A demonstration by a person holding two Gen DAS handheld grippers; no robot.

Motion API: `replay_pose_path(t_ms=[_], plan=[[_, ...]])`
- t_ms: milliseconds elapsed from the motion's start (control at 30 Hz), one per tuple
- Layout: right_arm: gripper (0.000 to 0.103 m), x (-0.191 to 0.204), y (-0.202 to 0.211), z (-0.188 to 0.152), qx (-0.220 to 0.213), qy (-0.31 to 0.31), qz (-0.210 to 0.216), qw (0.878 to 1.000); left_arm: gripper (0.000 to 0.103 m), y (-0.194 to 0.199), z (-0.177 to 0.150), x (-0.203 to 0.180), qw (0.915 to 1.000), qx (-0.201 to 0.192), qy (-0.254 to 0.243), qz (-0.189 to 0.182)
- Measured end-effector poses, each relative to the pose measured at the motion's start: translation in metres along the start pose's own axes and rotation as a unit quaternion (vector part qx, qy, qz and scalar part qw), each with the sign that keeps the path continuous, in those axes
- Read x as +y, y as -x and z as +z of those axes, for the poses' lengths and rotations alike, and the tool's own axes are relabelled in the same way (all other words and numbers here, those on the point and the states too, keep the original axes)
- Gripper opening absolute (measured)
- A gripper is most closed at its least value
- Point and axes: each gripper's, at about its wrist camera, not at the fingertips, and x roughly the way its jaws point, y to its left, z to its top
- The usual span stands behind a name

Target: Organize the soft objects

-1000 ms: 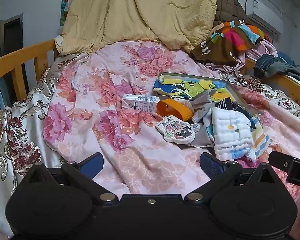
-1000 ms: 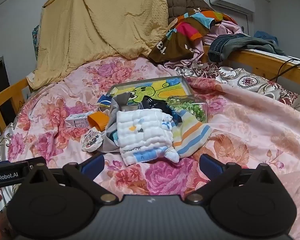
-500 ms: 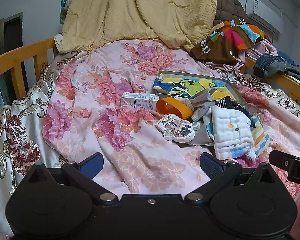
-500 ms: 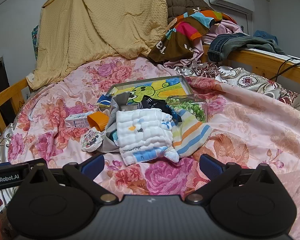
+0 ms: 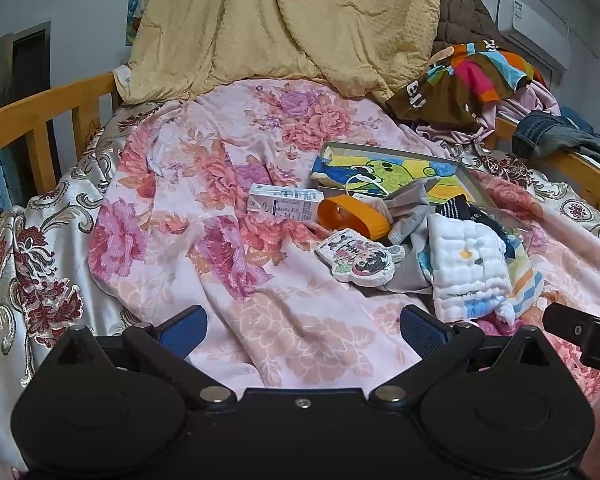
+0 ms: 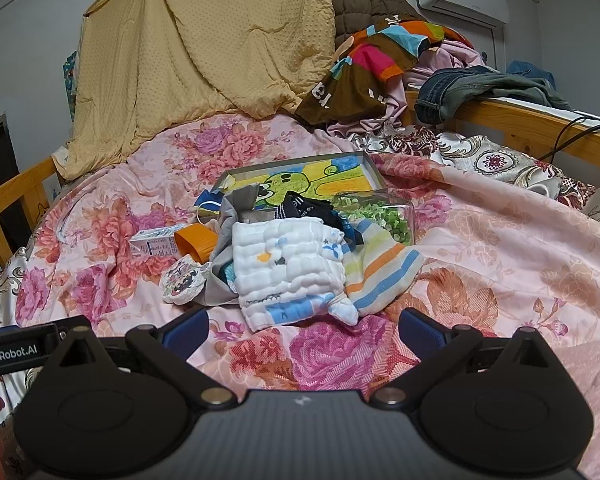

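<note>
White quilted cloth (image 5: 466, 268) tops the pile on the floral blanket (image 5: 228, 208), nearer than before; left gripper (image 5: 303, 325) spread, empty. Right view: cloth (image 6: 290, 266) unmoved below the tray (image 6: 370, 168) holding a cartoon-print towel (image 6: 300, 186); right gripper (image 6: 304, 326) spread, empty.

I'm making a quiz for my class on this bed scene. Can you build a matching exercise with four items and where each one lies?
Things:
1. white cloth
2. orange cup
3. jeans
4. yellow blanket

Places:
A. draped over the wooden rail
B. on its side beside the small carton
C. hanging at the head of the bed
D. on top of the pile, nearest the right gripper

Pairs: 1-D, 2-B, 3-A, 4-C
</note>
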Motion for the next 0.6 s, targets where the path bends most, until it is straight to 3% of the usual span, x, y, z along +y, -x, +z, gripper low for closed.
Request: replay_pose_path(t_ms=[600], plan=[[0.103, 0.0003, -0.0002, -0.0001, 0.001, 0.0, -0.001, 1.0, 0.102, -0.0002, 0.0, 0.002, 1.0, 0.0, 0.0, 0.001]])
